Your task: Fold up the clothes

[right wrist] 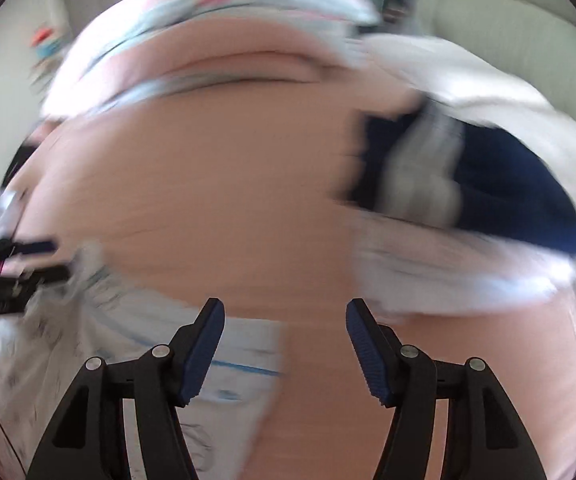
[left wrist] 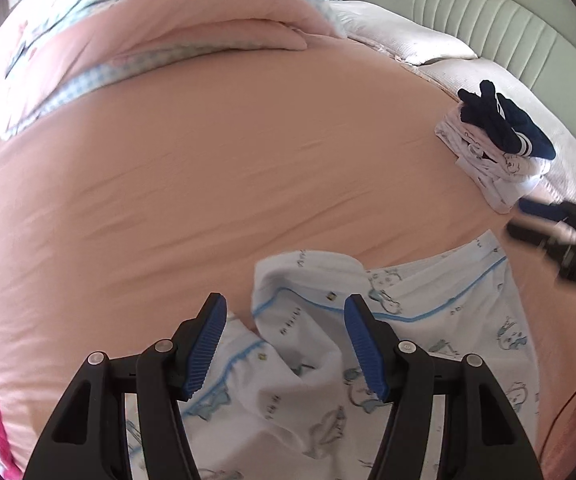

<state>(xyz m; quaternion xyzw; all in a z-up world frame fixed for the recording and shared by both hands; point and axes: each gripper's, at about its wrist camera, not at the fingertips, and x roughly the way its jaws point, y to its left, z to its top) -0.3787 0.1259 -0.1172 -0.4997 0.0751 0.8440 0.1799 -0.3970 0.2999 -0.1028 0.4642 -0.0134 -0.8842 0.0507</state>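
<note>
Both spread and empty, the left hand-held gripper (left wrist: 286,344) should pinch the white printed garment's (left wrist: 427,320) bunched edge at lower centre, the right hand-held gripper (right wrist: 286,346) its far edge

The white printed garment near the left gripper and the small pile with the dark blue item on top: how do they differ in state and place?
The white printed garment lies spread and rumpled, not yet folded; the small pile is compact and stacked. The garment lies close, under the left gripper; the pile lies farther away, near the bed's edge. The garment is uncovered; the pile bears a dark blue item. Both rest on the peach sheet.
</note>
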